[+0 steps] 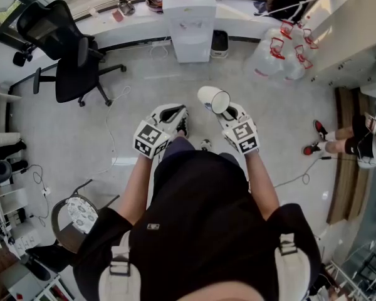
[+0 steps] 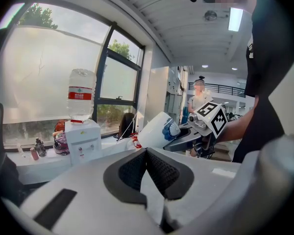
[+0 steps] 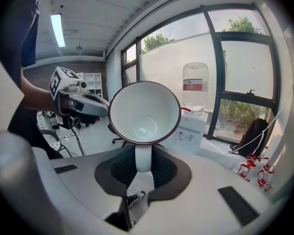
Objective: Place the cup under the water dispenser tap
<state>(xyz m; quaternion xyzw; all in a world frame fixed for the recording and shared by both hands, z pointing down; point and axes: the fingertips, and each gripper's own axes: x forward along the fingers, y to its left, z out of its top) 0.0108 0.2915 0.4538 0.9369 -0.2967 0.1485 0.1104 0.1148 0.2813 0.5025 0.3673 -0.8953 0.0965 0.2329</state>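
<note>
Your right gripper (image 3: 143, 168), clamped on the handle (image 3: 142, 156) of the white mug (image 3: 144, 112), faces the water dispenser (image 3: 190, 130) well ahead; your left gripper (image 2: 147, 173) is closed and empty.

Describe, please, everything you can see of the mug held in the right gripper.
The mug is white and glossy, ceramic by its look, with a thin dark red rim line and a blue print on its outer wall. It is empty and tipped on its side in the air, mouth towards the right gripper, whose jaws clamp its handle. Nothing else touches it. It is well short of the water dispenser.
</note>
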